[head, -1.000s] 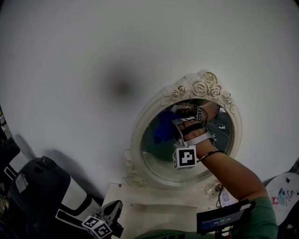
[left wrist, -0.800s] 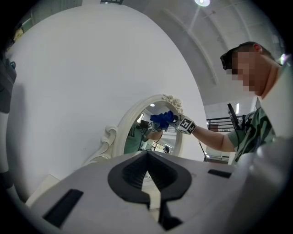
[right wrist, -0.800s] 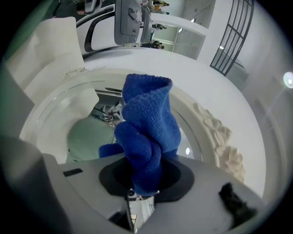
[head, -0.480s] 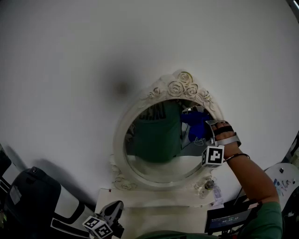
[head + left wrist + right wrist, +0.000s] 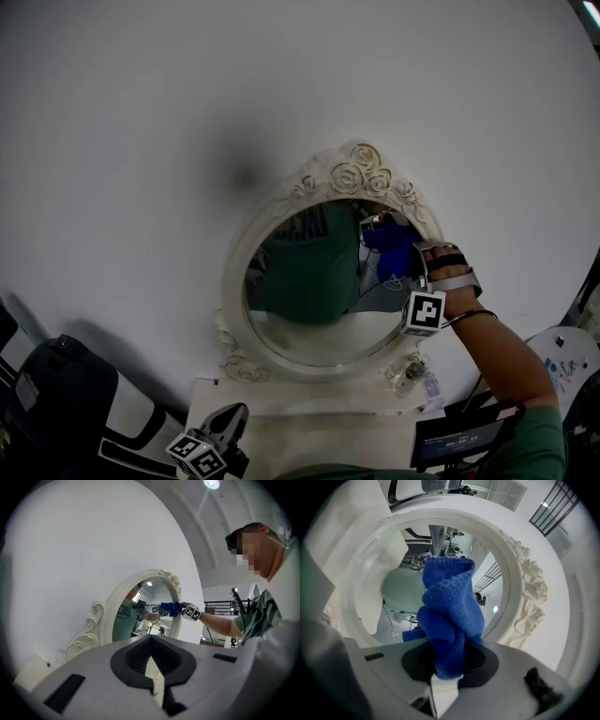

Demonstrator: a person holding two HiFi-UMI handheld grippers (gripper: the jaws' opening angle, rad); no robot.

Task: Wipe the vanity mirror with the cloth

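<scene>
Cloth (image 5: 389,246) held at 2 o'clock on the vanity mirror (image 5: 309,323)
It is clamped by the fingers of the right gripper (image 5: 447,667); the left gripper (image 5: 152,667) fingers are closed.

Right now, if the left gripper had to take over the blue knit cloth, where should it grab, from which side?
Probably the bunched wad of the blue knit cloth standing out past the right gripper, approached from the side. Its root is clamped in that gripper and the white-framed oval mirror lies just ahead.

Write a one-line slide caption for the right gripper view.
Right gripper clamps a bunched blue cloth before the oval vanity mirror, its white frame carved with roses.
</scene>
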